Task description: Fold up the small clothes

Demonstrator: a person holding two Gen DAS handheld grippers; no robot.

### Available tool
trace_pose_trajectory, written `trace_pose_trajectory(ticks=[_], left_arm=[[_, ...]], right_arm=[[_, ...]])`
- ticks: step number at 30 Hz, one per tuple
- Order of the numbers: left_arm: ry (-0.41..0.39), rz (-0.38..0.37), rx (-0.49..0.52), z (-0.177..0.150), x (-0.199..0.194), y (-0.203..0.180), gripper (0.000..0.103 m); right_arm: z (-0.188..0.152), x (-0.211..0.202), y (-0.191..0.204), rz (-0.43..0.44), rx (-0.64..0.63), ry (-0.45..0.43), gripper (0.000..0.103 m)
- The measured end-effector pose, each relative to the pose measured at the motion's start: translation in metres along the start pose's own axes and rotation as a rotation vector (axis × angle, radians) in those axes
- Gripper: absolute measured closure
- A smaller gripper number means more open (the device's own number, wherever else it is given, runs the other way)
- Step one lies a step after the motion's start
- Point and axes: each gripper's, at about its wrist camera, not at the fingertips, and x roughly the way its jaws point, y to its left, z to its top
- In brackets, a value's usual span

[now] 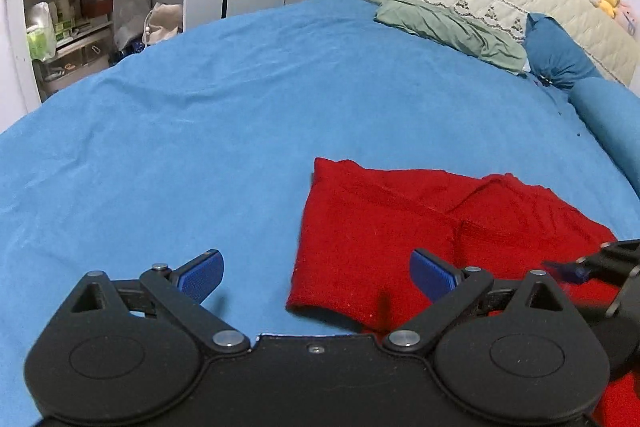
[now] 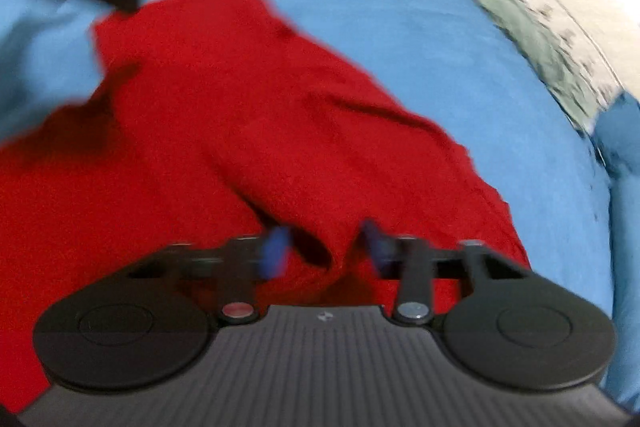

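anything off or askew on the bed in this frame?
Nothing damaged or spilled. The red garment lies partly folded on the blue bedsheet, its edges uneven and creased, not squared. The left gripper is open over the garment's near edge. The right gripper view is motion-blurred; its jaws look apart above the red fabric.

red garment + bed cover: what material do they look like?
Red garment: looks like a matte knit, maybe wool or acrylic; fuzzy surface, ribbed hem, soft thick folds. Blue bed cover: seems a matte, slightly napped woven fabric, possibly brushed cotton or microfibre; fine shallow wrinkles, no sheen. Fibre content cannot be confirmed.
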Motion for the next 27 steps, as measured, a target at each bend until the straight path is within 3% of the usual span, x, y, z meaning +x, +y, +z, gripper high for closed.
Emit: trace_pose_trajectory(ticks=[2,6,8,9,10,14,23,27], left_arm=[[0.006,0.0,0.001,-0.001,0.003,0.002,0.002],[0.02,-0.018,-0.033,0.002,0.008,0.004,0.002],[0.024,-0.029,-0.045,0.003,0.009,0.004,0.002],[0.027,-0.034,-0.047,0.002,0.009,0.004,0.002],[0.03,-0.039,-0.045,0.002,0.009,0.003,0.002],[0.04,-0.034,-0.014,0.0,0.01,-0.004,0.002],[0.049,-0.045,0.018,-0.004,0.012,-0.013,0.002],[0.05,-0.044,0.009,-0.004,0.013,-0.011,0.002]], right_arm=[[-0.006,-0.005,-0.024,-0.028,0.169,-0.019,0.074],[-0.054,-0.017,-0.076,-0.014,0.584,-0.049,0.073],[-0.094,-0.017,-0.099,0.046,0.819,-0.069,0.061],[-0.114,-0.015,-0.108,0.09,0.921,-0.076,0.043],[-0.129,-0.014,-0.114,0.113,0.986,-0.08,0.038],[-0.156,-0.019,-0.117,0.139,1.012,-0.132,0.038],[-0.155,-0.015,-0.117,0.13,0.995,-0.146,0.037],[-0.172,-0.025,-0.122,0.122,1.038,-0.141,0.037]])
